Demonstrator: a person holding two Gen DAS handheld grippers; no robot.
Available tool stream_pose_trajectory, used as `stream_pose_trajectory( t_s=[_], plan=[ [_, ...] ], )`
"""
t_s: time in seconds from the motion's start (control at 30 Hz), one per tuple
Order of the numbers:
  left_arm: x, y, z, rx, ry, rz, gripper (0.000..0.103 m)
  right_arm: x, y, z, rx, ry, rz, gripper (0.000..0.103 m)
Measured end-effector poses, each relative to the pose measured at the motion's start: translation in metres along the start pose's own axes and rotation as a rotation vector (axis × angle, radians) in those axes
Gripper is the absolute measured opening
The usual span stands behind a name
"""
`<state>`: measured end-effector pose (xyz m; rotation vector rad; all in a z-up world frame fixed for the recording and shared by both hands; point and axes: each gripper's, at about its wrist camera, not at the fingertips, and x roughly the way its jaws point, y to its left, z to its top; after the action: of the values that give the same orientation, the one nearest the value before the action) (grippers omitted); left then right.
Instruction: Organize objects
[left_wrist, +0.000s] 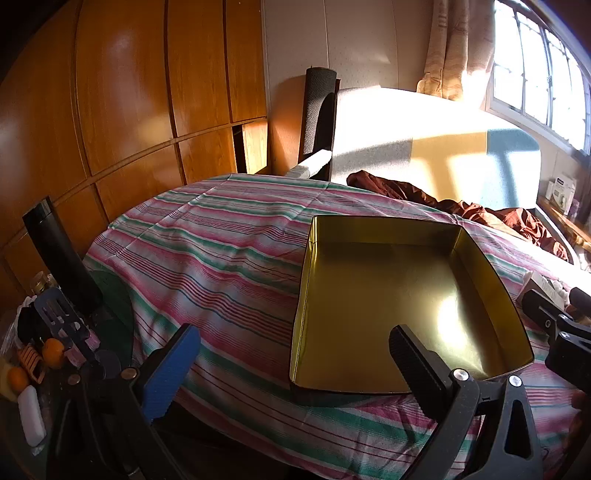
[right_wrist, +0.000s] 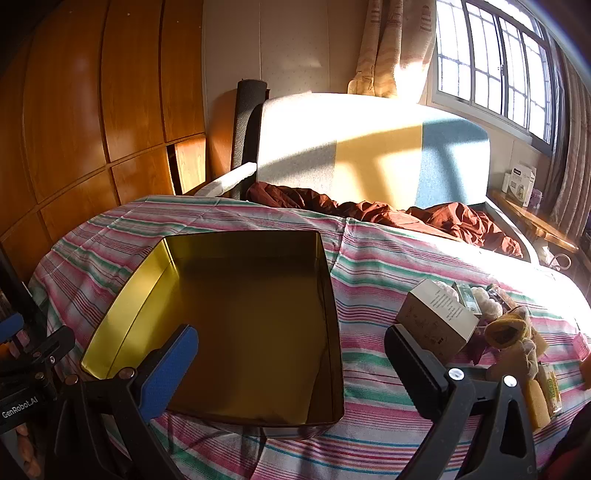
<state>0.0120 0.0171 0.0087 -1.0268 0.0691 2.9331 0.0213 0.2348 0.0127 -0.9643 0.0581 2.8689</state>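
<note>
Striped cloth (right_wrist: 369, 280) bears empty gold tin (right_wrist: 236, 317) — both tools wide open, holding nothing; right tool (right_wrist: 291, 363) should take cardboard box (right_wrist: 436, 321) first — squarely.

Both tongs look the same: chunky black plastic frames with triangular cutouts and silver screw heads at the pivots. Each left tongs (left_wrist: 293, 363) and right tongs (right_wrist: 290, 363) pair has one blue ribbed pad and one black ribbed pad. White "GenRobot.AI" lettering sits on one black body.
</note>
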Motion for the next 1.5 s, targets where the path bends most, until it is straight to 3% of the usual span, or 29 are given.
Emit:
stream_pose_trajectory(
  t_s=[0.4,0.5,0.67,0.83,0.97,1.1,1.23,1.43,1.5],
  plan=[
    [0.002,-0.019,-0.002,0.089,0.011,-0.024,0.103,-0.003,-0.054,0.011,0.060,0.001,-0.048,0.103],
    [0.002,-0.025,-0.001,0.114,0.018,-0.098,0.103,-0.006,-0.082,0.016,0.099,-0.005,-0.088,0.103],
    [0.008,-0.043,0.002,0.106,0.092,-0.294,0.103,-0.015,-0.145,0.023,0.183,0.005,-0.147,0.103],
    [0.002,-0.081,0.002,0.231,0.063,-0.310,0.103,-0.028,-0.219,0.026,0.288,0.005,-0.267,0.103],
    [0.001,-0.108,0.005,0.309,0.073,-0.398,0.103,-0.028,-0.269,0.019,0.348,0.012,-0.352,0.103],
    [0.004,-0.135,0.013,0.319,0.104,-0.522,0.103,-0.024,-0.302,0.001,0.409,0.005,-0.387,0.103],
    [0.003,-0.171,0.024,0.347,0.093,-0.580,0.103,-0.019,-0.328,-0.021,0.556,0.031,-0.346,0.103],
    [0.027,-0.244,0.042,0.306,0.301,-0.730,0.103,-0.021,-0.344,-0.029,0.660,0.016,-0.288,0.103],
    [0.035,-0.268,0.052,0.272,0.338,-0.736,0.103,-0.023,-0.343,-0.028,0.656,0.002,-0.289,0.103]
  ],
)
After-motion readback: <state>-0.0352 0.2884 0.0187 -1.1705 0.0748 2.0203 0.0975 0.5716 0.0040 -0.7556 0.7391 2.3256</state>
